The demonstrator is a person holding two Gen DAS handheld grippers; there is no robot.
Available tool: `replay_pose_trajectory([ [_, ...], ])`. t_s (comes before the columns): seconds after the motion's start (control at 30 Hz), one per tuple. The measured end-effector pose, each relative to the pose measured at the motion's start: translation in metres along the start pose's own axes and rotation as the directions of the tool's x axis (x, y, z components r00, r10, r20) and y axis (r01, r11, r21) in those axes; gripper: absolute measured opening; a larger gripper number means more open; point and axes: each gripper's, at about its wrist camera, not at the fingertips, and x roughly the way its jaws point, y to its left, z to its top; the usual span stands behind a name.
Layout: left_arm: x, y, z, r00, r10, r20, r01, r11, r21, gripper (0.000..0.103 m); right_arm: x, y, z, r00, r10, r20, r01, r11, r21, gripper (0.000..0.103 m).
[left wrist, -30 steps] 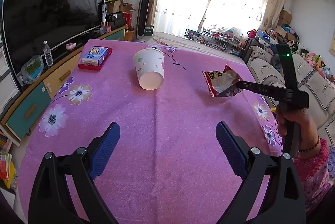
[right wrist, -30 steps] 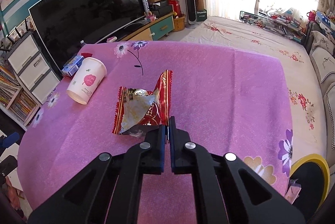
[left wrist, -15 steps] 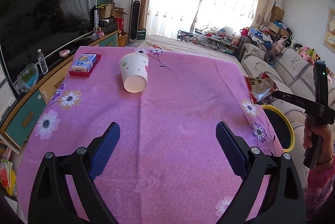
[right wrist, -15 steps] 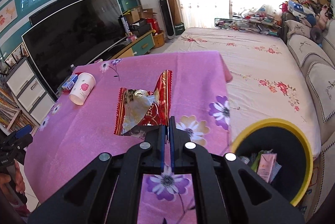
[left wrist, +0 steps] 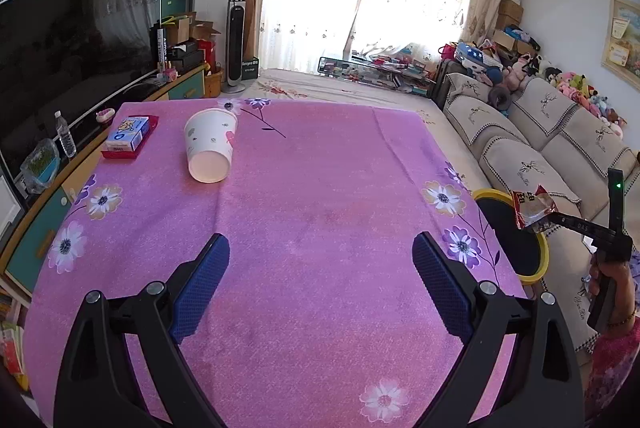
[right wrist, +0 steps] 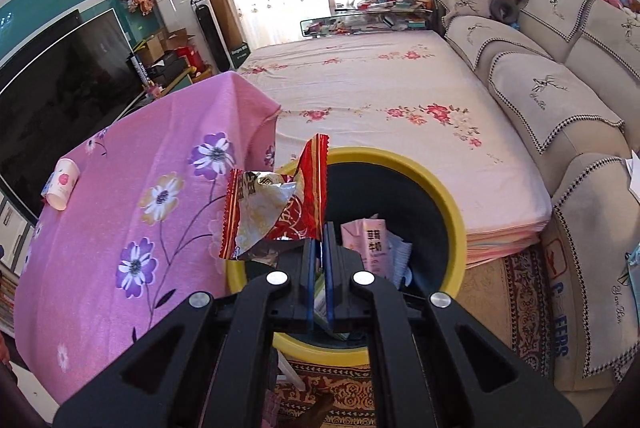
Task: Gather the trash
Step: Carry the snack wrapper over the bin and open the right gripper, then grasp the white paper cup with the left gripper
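Observation:
My right gripper (right wrist: 319, 240) is shut on a red and silver snack wrapper (right wrist: 276, 207) and holds it above the yellow-rimmed black trash bin (right wrist: 448, 203) beside the table. The bin holds a pink carton (right wrist: 370, 244) and other scraps. In the left wrist view the right gripper (left wrist: 554, 218) holds the wrapper (left wrist: 532, 205) over the bin (left wrist: 536, 268) at the right. My left gripper (left wrist: 320, 280) is open and empty above the pink tablecloth (left wrist: 320, 195). A white paper cup (left wrist: 210, 149) lies on its side at the table's far left.
A red tray with a blue box (left wrist: 128, 135) sits at the far left table corner. A beige sofa (left wrist: 560, 131) runs along the right. A TV (left wrist: 72, 39) on a cabinet stands at the left. A floral mat (right wrist: 380, 87) covers the floor beyond the bin.
My right gripper has carried the wrapper off the table to the right and now holds it over the bin. My left gripper stays open and has drawn back slightly.

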Motion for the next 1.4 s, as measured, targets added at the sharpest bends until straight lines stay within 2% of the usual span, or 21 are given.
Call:
replay_pose_trajectory([
  [0.17, -0.001, -0.013, 0.002, 1.000, -0.004, 0.002, 0.004, 1.000, 0.030, 0.091, 0.012, -0.010, -0.002, 0.999, -0.031, -0.030, 0.031, 1.000, -0.003, 0.007],
  [0.2, -0.001, -0.014, 0.002, 1.000, -0.003, 0.002, 0.003, 0.999, 0.034, 0.091, 0.015, -0.008, -0.002, 0.998, -0.043, -0.045, 0.043, 0.999, -0.015, 0.013],
  [0.23, -0.002, -0.015, 0.003, 1.000, -0.002, 0.002, 0.002, 0.999, 0.036, 0.091, 0.019, -0.007, -0.002, 0.997, -0.051, -0.052, 0.050, 0.999, -0.021, 0.029],
  [0.3, -0.003, -0.016, 0.003, 1.000, 0.000, 0.005, 0.000, 0.999, 0.037, 0.091, 0.022, -0.005, -0.003, 0.996, -0.068, -0.064, 0.066, 0.997, -0.034, 0.044],
  [0.77, 0.016, 0.001, 0.002, 0.999, 0.010, -0.037, -0.010, 1.000, 0.007, 0.092, 0.010, 0.010, 0.000, 0.999, -0.043, -0.030, 0.042, 0.998, -0.053, 0.050],
  [0.93, 0.037, 0.020, 0.019, 0.999, 0.025, -0.048, -0.024, 1.000, 0.004, 0.092, 0.012, 0.022, 0.002, 0.999, -0.029, -0.029, 0.027, 0.997, -0.071, 0.051],
  [1.1, 0.074, 0.057, 0.053, 0.996, 0.066, -0.057, -0.067, 0.998, -0.016, 0.095, 0.020, 0.033, 0.004, 0.999, -0.023, -0.043, 0.019, 0.996, -0.082, 0.052],
  [1.4, 0.166, 0.123, 0.099, 0.974, 0.104, -0.201, -0.123, 0.989, -0.080, 0.095, 0.045, 0.052, 0.012, 0.996, -0.014, -0.084, 0.006, 0.995, -0.098, 0.052],
])
